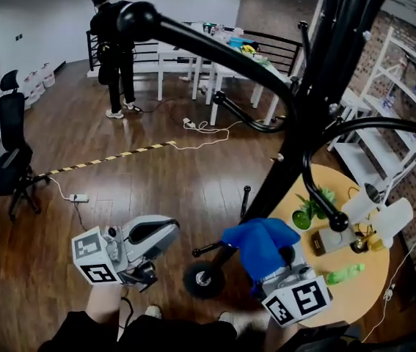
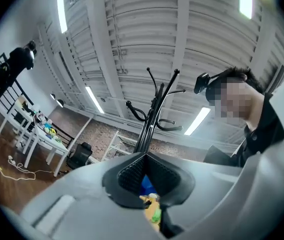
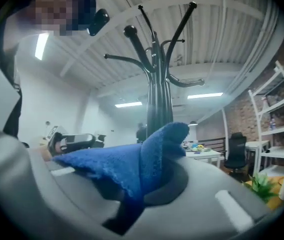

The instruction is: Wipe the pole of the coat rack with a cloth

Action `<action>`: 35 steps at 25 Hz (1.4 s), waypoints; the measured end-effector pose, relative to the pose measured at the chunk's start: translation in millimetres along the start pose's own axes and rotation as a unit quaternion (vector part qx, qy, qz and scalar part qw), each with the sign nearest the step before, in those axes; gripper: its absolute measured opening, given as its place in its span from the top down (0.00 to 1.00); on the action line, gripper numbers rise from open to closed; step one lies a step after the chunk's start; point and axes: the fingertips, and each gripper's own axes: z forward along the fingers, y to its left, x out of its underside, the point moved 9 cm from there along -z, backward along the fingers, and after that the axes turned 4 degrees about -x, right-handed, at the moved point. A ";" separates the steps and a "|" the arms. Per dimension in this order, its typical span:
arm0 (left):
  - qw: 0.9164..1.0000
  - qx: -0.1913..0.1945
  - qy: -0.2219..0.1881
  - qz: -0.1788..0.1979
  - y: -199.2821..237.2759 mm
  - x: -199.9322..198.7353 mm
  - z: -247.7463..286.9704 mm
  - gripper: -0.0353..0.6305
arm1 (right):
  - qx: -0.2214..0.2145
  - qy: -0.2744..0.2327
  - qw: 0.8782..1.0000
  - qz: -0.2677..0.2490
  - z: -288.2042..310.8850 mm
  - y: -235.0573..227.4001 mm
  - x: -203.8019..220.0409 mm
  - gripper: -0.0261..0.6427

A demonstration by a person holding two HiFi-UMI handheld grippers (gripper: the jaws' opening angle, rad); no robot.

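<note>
Right tongs (image 1: 277, 266) clamped on a blue cloth (image 1: 259, 242), low on the black coat rack. In the head view the cloth overlaps the lower part of the slanting pole (image 1: 288, 160), above the rack's foot; whether cloth and pole touch cannot be told. The right gripper view shows the same cloth (image 3: 131, 164) bunched between the closed tongs (image 3: 157, 154), one fold standing up in front of the pole (image 3: 159, 99), whose curved hooks spread above. Left tongs (image 1: 156, 235) held well to the left of the pole over the wooden floor; in the left gripper view their ribbed pads meet at the tip with nothing between them (image 2: 146, 159), and the pole (image 2: 147, 129) rises beyond. To the right of the rack stands a round yellow counter (image 1: 354, 299) carrying a green plant (image 1: 314, 207) and a green bottle (image 1: 343, 275). In the background, a person in black (image 1: 116, 50) and an office chair (image 1: 6, 152).
</note>
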 end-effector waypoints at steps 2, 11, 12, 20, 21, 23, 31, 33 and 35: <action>1.000 0.014 0.001 -0.016 18.9 -13.3 -25.7 0.96 | 0.052 0.003 0.999 0.017 7.4 17.7 5.6 0.93; 0.995 0.073 0.020 -0.063 31.4 -14.4 -9.8 0.96 | 0.169 0.031 0.983 0.070 -5.6 23.4 35.1 0.93; 0.995 0.078 0.025 -0.062 27.5 -14.0 -7.5 0.96 | 0.172 0.025 0.982 0.074 -5.6 21.9 36.2 0.93; 0.992 0.105 0.044 -0.054 27.5 -10.8 5.8 0.96 | 0.197 0.006 0.978 0.067 3.1 13.8 35.7 0.93; 0.990 0.116 0.049 -0.059 30.2 -10.0 10.2 0.96 | 0.209 0.007 0.976 0.064 3.7 11.5 35.8 0.93; 0.986 0.137 0.065 -0.063 34.2 -11.4 13.8 0.96 | 0.227 0.006 0.972 0.063 9.0 9.3 36.2 0.93; 0.979 0.180 0.066 -0.069 60.0 -31.9 10.4 0.96 | 0.227 -0.047 0.973 0.017 32.8 3.2 -28.5 0.93; 0.978 0.188 0.063 -0.070 63.7 -34.5 14.9 0.96 | 0.224 -0.080 0.971 -0.013 35.5 2.8 -61.3 0.93; 0.976 0.195 0.064 -0.071 66.4 -37.6 18.1 0.96 | 0.225 -0.119 0.967 -0.032 37.4 4.4 -88.5 0.93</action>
